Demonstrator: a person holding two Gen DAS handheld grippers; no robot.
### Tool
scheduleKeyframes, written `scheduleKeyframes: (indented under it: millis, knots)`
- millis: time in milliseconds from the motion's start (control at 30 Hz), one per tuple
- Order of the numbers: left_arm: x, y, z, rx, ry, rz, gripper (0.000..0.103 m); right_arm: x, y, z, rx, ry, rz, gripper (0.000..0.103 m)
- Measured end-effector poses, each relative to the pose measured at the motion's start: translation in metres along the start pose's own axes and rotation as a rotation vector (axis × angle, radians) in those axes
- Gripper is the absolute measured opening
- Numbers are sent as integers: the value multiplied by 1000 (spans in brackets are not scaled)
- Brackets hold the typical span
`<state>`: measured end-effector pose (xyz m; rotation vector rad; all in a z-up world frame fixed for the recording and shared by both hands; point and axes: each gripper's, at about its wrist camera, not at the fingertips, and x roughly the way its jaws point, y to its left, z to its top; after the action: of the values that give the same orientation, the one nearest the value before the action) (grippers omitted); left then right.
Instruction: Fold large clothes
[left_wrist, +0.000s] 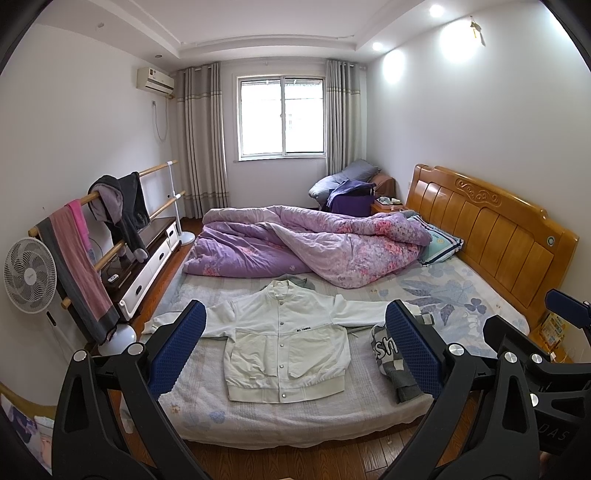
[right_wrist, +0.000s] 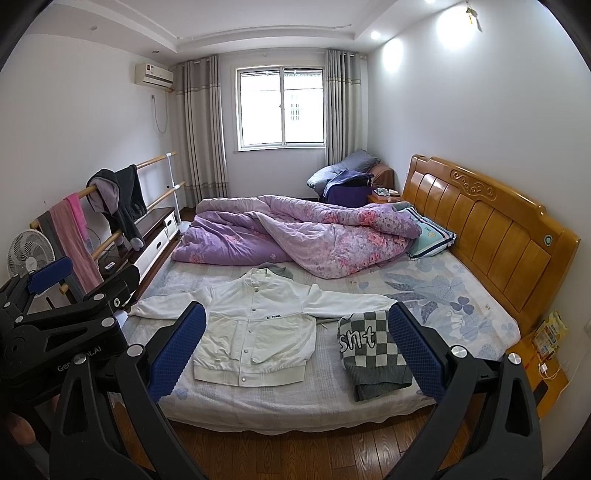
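A white button-up jacket (left_wrist: 284, 343) lies flat and face up on the bed (left_wrist: 295, 413), sleeves spread to both sides; it also shows in the right wrist view (right_wrist: 255, 336). A folded grey and white checkered sweater (right_wrist: 373, 350) lies to its right (left_wrist: 391, 354). My left gripper (left_wrist: 295, 332) is open and empty, held above the bed's near edge. My right gripper (right_wrist: 297, 332) is open and empty, likewise in front of the bed. The left gripper's body shows at the left of the right wrist view (right_wrist: 66, 314).
A crumpled purple floral quilt (left_wrist: 306, 243) and a pillow (left_wrist: 439, 240) fill the far half of the bed. A wooden headboard (left_wrist: 491, 229) is at right. A rail with hung clothes (left_wrist: 110, 210), a fan (left_wrist: 29, 275) and a low cabinet (left_wrist: 147, 258) stand left. Wood floor (right_wrist: 295, 454) lies below.
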<state>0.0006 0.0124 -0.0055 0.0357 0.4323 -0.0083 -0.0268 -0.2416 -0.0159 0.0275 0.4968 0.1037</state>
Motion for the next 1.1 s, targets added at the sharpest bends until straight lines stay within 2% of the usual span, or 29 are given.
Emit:
scheduleKeyframes:
  millis: [467,667,1100]
  knots:
    - [6,-5,-3,-2,3,-3,98,20,20,9,-14,18,-21,95]
    - [26,-1,-18,-2,15,-21,98,30,34,15,-17,32,-40,95]
    - [57,32,-8,19,66,-84,98,67,94,34,-8,91,-113,95]
